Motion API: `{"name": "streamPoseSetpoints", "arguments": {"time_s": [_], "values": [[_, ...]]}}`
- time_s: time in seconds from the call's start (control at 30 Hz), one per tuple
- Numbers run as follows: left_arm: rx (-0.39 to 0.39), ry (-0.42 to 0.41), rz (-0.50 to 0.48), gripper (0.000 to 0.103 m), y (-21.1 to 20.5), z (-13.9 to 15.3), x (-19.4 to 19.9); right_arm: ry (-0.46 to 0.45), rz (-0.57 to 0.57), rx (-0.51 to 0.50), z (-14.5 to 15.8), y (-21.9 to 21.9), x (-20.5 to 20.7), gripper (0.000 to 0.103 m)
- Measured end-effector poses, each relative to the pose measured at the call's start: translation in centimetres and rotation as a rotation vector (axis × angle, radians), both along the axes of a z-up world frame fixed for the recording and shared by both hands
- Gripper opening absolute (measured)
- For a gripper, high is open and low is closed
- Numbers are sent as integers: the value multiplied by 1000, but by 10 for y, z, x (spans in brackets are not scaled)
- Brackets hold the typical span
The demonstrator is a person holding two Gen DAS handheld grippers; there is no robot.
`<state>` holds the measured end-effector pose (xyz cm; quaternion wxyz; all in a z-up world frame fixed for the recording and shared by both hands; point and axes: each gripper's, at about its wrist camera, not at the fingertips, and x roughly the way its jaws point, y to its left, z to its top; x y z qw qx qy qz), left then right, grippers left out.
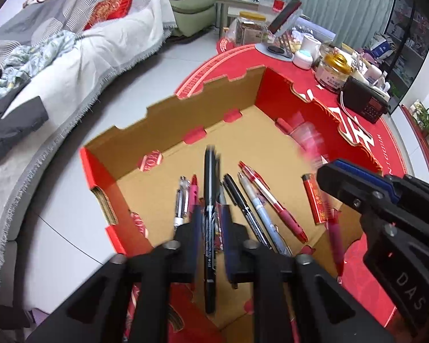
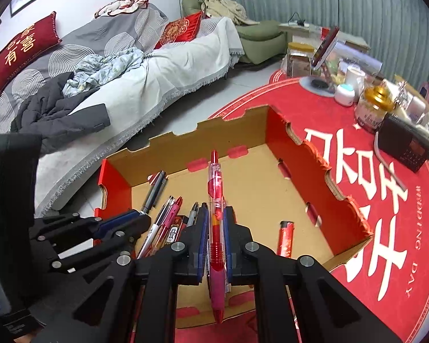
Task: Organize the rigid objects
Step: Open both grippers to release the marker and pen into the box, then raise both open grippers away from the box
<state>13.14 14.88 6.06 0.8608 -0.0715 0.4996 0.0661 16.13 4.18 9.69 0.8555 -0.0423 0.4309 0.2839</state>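
Both hand-held grippers carry a pen each above the open box of pens.

Under both sits the round red table (image 2: pixel 409 228) with white lettering, and on it, directly below the fingers, the shallow red-and-brown cardboard box (image 2: pixel 274 197). The left hand-held gripper (image 1: pixel 211 223) is clamped on a long black marker pen (image 1: pixel 209 217) running forward between its fingers; the right hand-held gripper (image 2: pixel 216 228) grips a red translucent click pen (image 2: pixel 217 228) the same way. Loose pens lie on the box floor just ahead of the left one, and a small red lighter (image 2: pixel 285 238) lies right of the right one. To finish well, I would lower each pen until it is nearly flat and parallel to the others, then release low so it does not roll or bounce out.
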Motion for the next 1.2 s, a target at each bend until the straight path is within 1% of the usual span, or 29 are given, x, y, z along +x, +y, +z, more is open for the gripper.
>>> {"name": "streamPoseSetpoints", "arguments": {"time_s": [0.03, 0.07, 0.23, 0.3, 0.33, 0.43, 0.53, 0.57, 0.7, 0.8, 0.83, 0.87, 1.1, 1.2], "values": [[8, -3, 6, 47, 0, 0, -1, -6, -6, -3, 0, -1, 0, 11], [15, -8, 9, 54, 0, 0, -1, -6, -8, -3, 0, -2, 1, 11], [13, -12, -6, 55, -3, 1, -2, 10, -21, 0, -4, -6, 3, 11], [7, -13, -9, 57, -3, 1, -3, 9, -29, 2, -4, -9, 3, 11], [-1, -17, -12, 61, -3, 1, -4, 12, -33, 6, -4, -11, 3, 11], [-1, -25, -30, 81, -6, 3, -5, 8, -45, 13, -2, -15, 1, 11], [30, -40, -47, 82, -12, 8, -7, 5, -48, 19, 0, -17, -1, 11], [40, -45, -45, 84, -13, 10, -8, 2, -48, 19, 1, -18, -3, 11], [10, -50, -43, 87, -11, 13, -7, 2, -46, 18, 2, -17, -5, 11], [2, -57, -38, 95, -9, 14, -8, 0, -47, 22, 3, -18, -6, 11], [-3, -62, -42, 101, -9, 14, -9, -1, -48, 23, 3, -19, -6, 11], [-6, -67, -44, 102, -9, 15, -9, -3, -49, 24, 4, -20, -6, 11], [-10, -62, -37, 102, -8, 15, -10, -6, -52, 29, 5, -22, -8, 11], [-24, -57, -35, 102, -7, 13, -11, -3, -53, 28, 4, -23, -8, 11]]}}
